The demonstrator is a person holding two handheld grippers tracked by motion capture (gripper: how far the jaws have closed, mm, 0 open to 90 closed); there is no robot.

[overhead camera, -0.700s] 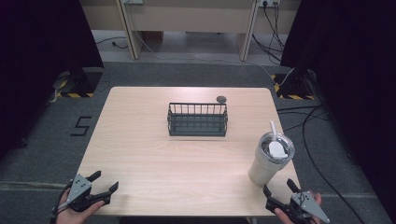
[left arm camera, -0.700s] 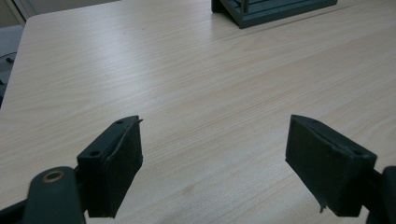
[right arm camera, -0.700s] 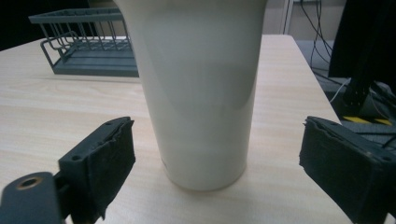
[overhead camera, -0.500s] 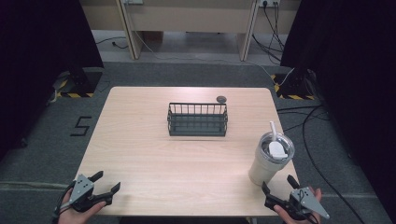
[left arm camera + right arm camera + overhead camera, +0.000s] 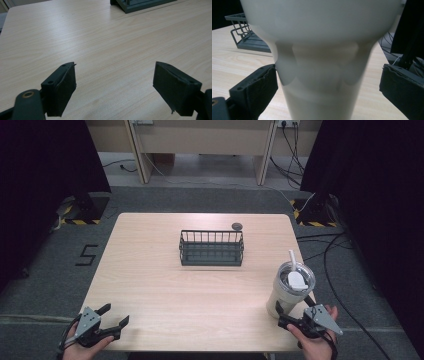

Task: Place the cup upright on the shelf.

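At the lower left of the high view, the left tongs (image 5: pixel 113 320) are spread over bare desk (image 5: pixel 150 270). At the lower right, the right tongs (image 5: pixel 286 311) are spread around the narrow base of the tumbler (image 5: pixel 290 290). It looks smooth, rigid and top-heavy; I would grip this lower taper firmly.

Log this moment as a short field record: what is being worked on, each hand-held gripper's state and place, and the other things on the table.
work item: white tumbler with lid and straw, upright near the table's right front
right hand-held gripper: open, jaws either side of the tumbler's base, not closed on it
left hand-held gripper: open, at the left front corner, holding nothing
table: light wood
other: dark wire basket mid-table; small dark round thing behind it
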